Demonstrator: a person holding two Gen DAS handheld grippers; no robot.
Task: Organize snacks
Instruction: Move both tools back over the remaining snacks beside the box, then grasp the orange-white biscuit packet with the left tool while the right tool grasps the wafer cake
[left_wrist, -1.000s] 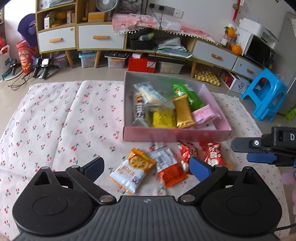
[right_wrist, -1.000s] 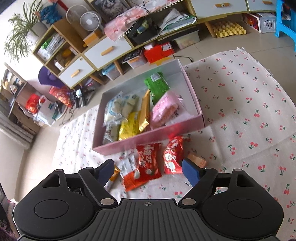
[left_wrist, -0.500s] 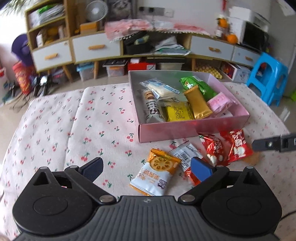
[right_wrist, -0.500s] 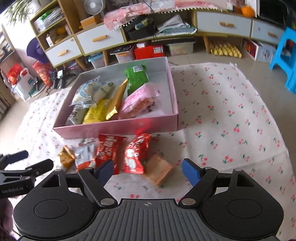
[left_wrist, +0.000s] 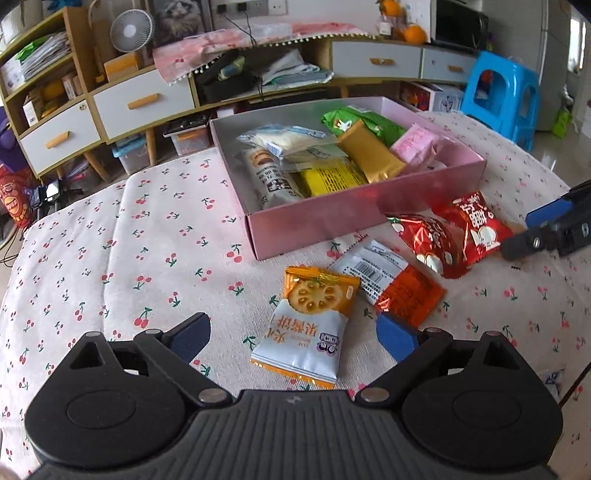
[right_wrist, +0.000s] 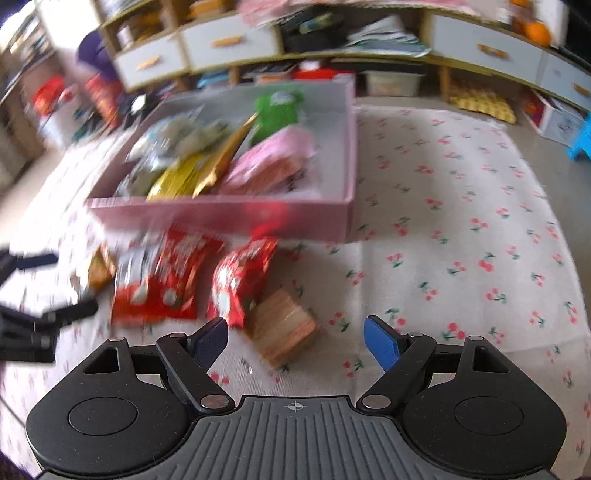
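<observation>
A pink box (left_wrist: 351, 218) holding several snack packets sits on the cherry-print cloth (left_wrist: 147, 240). In front of it lie an orange-and-white biscuit packet (left_wrist: 310, 325), a white-and-orange packet (left_wrist: 391, 284) and two red packets (left_wrist: 432, 240). My left gripper (left_wrist: 293, 338) hangs low over the biscuit packet. Its jaws are closing, the packet lies between them, and the pads are clear of it. My right gripper (right_wrist: 295, 341) stands open around a brown wafer packet (right_wrist: 284, 328), beside the red packets (right_wrist: 240, 280). The right wrist view is blurred.
A low cabinet with white drawers (left_wrist: 140, 103) and storage bins stands behind the table, and a blue stool (left_wrist: 506, 92) is at the far right. The cloth's edge (left_wrist: 576, 380) shows at the lower right. Bare cloth stretches to the left of the box.
Both grippers have sunk toward the loose packets and rolled. The biscuit packet now lies between the left fingers, and the wafer packet between the right fingers.
</observation>
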